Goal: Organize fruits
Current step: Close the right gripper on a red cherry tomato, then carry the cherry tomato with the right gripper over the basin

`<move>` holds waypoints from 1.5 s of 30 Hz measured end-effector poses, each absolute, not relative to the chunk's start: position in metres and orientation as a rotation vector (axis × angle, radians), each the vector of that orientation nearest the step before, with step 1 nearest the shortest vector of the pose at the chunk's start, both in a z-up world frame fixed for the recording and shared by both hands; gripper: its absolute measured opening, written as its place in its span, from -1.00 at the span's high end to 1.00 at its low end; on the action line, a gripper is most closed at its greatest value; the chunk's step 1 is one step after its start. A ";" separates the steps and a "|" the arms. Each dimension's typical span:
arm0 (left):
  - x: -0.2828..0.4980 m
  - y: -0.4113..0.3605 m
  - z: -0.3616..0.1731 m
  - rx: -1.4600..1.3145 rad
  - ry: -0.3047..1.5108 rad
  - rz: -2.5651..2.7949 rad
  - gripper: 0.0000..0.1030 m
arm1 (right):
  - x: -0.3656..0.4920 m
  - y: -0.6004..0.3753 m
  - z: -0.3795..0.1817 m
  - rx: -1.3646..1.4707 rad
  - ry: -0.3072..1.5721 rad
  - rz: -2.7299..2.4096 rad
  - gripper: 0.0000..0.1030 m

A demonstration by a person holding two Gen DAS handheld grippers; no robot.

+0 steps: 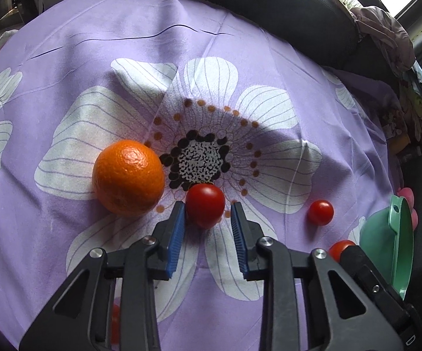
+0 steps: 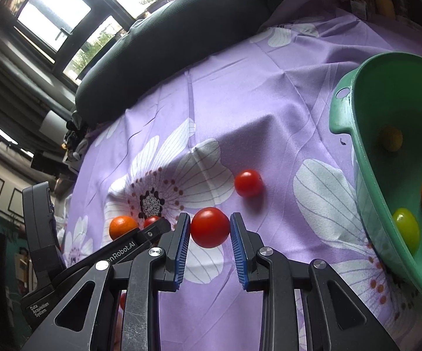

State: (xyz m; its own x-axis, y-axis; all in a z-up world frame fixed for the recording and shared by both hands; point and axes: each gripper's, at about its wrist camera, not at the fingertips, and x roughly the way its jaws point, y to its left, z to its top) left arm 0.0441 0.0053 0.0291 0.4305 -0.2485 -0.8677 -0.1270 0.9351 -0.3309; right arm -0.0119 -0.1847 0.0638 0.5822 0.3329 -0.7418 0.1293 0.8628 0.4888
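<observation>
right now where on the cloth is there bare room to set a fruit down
Bare cloth lies beyond the flower centre, toward the dark cushion. Crowded: the near strip with orange, tomatoes, both grippers and green bowl.

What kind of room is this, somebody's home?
Probably a lived-in home room, not a lab: a purple floral cloth covers the surface, a dark cushioned seat stands behind it by a window, and fruit goes into a green plastic bowl.
</observation>
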 end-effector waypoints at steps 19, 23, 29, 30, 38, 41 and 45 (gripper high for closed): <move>0.011 -0.021 0.085 -0.316 0.901 -0.198 0.51 | -0.027 -0.202 0.085 0.542 0.859 0.093 0.41; -0.004 -0.035 0.104 -0.290 0.824 -0.266 0.51 | -0.035 -0.211 0.094 0.544 0.815 0.073 0.41; -0.028 -0.060 0.128 -0.257 0.701 -0.380 0.51 | -0.050 -0.227 0.111 0.531 0.739 0.011 0.41; -0.032 -0.065 0.131 -0.250 0.685 -0.400 0.51 | -0.053 -0.231 0.114 0.533 0.725 0.000 0.41; -0.054 -0.106 0.136 -0.178 0.640 -0.556 0.51 | -0.075 -0.270 0.124 0.578 0.660 -0.130 0.41; -0.059 -0.121 0.132 -0.147 0.640 -0.604 0.51 | -0.083 -0.283 0.125 0.590 0.658 -0.185 0.41; -0.062 -0.143 0.123 -0.139 0.675 -0.705 0.51 | -0.089 -0.300 0.122 0.623 0.666 -0.249 0.41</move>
